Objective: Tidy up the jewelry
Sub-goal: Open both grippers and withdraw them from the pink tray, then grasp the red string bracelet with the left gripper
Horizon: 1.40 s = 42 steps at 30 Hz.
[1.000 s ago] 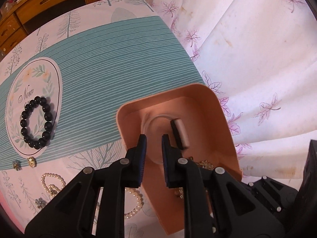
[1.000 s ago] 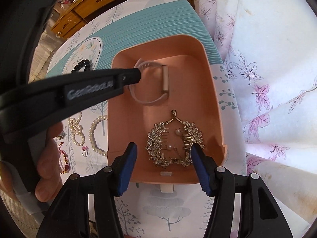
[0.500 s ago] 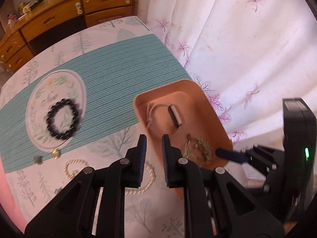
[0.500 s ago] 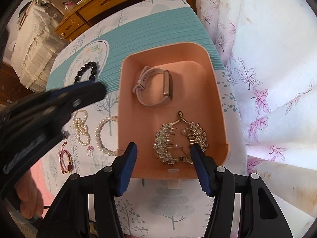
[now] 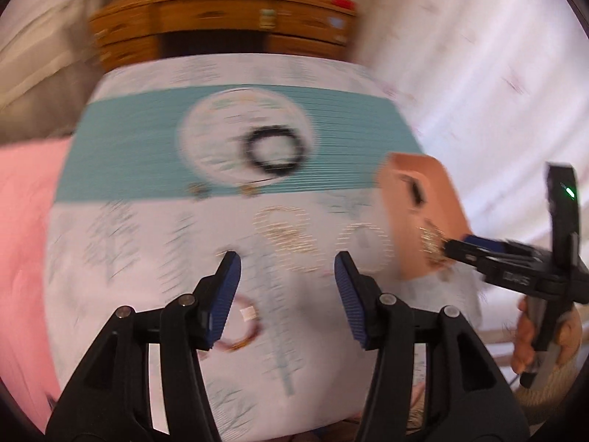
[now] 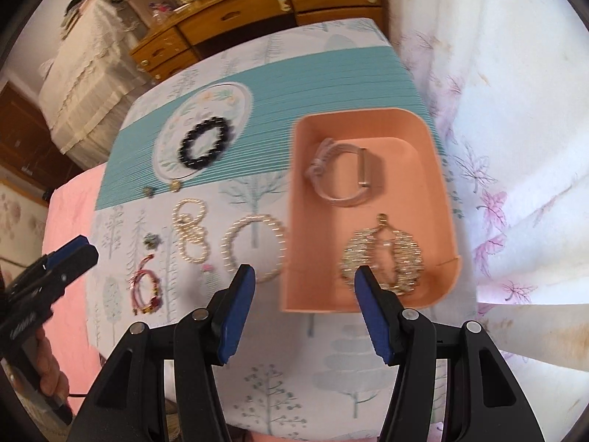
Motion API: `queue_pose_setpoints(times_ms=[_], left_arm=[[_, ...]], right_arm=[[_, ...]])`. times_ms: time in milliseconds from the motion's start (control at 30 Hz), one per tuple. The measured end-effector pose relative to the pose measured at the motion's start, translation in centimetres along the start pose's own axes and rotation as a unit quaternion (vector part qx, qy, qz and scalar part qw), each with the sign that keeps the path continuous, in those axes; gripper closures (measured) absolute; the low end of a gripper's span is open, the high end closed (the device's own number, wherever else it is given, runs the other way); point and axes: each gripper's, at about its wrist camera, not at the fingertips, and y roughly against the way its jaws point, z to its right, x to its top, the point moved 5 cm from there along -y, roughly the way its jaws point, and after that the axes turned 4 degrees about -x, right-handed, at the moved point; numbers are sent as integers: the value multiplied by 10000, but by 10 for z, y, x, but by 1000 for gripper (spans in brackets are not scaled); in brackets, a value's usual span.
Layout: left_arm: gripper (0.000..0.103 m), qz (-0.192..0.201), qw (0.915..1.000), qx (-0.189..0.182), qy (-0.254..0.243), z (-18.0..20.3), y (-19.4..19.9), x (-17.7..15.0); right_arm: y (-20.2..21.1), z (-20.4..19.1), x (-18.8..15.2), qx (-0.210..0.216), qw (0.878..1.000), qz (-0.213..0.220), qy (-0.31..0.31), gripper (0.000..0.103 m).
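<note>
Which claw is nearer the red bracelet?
Left. The left claw hangs just beside the red bracelet; the right claw sits further off, near the tray.

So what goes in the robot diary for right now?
left gripper: open, empty, jaws just opened | right gripper: open, empty | tray: watch, brooch

The counter (image 6: pixel 331 361) lies bare at 6 o'clock below the peach tray (image 6: pixel 447 184), giving a claw free passage. At 9 o'clock, pearl bracelets (image 6: pixel 254 246) and a red cord bracelet (image 6: pixel 145 289) crowd the cloth; a curtain (image 6: pixel 515 110) walls off 3 o'clock.
</note>
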Motion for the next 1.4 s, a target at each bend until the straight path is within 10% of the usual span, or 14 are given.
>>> queue_pose_setpoints(times_ms=[333, 833, 1400], left_arm=[[53, -104, 9914, 744, 1071, -110, 21, -57], [54, -921, 9935, 541, 387, -78, -44, -85], [76, -1274, 9825, 274, 1332, -100, -58, -90]], right_arm=[[6, -65, -9, 176, 9981, 66, 587, 46], [-37, -124, -23, 153, 9920, -360, 1200, 46], [-63, -134, -31, 251, 9904, -552, 1245, 46]])
